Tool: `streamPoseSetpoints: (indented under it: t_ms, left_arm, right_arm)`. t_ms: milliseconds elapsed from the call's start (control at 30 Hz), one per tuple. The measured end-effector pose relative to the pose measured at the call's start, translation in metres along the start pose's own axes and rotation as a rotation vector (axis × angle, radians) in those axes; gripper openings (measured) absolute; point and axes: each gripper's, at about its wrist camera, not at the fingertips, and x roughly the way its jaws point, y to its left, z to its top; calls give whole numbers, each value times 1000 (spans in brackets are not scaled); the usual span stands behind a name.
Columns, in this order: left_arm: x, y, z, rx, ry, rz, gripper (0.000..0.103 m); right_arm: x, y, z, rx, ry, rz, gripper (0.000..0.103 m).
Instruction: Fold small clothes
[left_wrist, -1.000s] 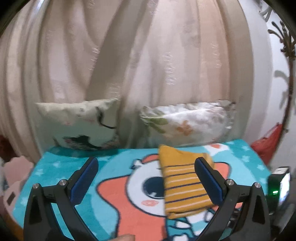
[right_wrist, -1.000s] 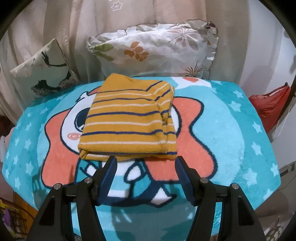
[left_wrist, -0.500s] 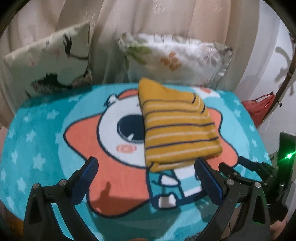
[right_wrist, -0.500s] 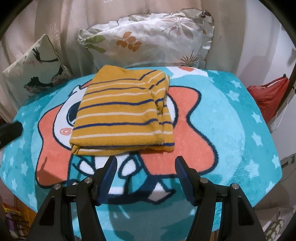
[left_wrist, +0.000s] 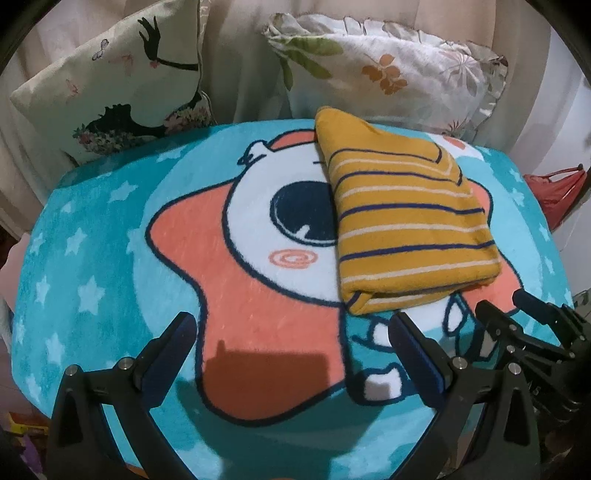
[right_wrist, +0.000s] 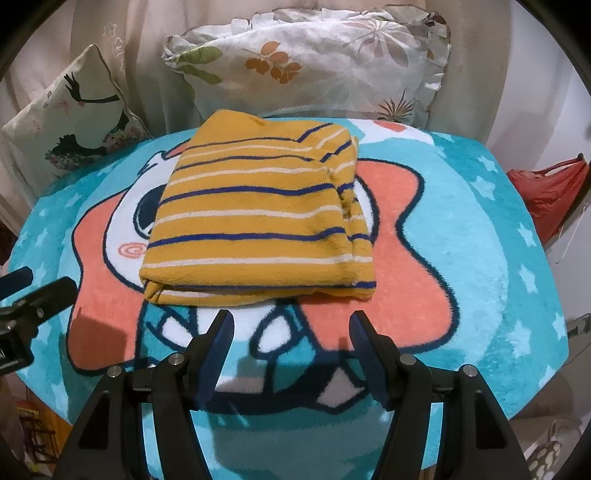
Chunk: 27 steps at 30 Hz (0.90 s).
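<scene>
A mustard-yellow garment with navy and white stripes lies folded into a thick rectangle on a teal cartoon-star blanket. It also shows in the right wrist view, with its folded edge nearest me. My left gripper is open and empty, above the blanket to the left of the garment's near edge. My right gripper is open and empty, just in front of the garment's near edge. The right gripper shows at the lower right of the left wrist view.
Two printed pillows stand at the back against a beige curtain: a bird one on the left and a floral one on the right. A red bag hangs off the right edge. The blanket's edges drop off on all sides.
The left gripper has tilted down from the curtain and pillows to look at the blanket and garment. The right gripper has moved slightly closer to the garment. The garment has not moved.
</scene>
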Motion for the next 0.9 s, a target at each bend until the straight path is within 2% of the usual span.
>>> streamPoseSetpoints:
  t_ms: [900]
  left_arm:
    - [18,9,-14,11,80,-43,103]
  right_arm:
    - [14,12,-5,15,49,-47,70]
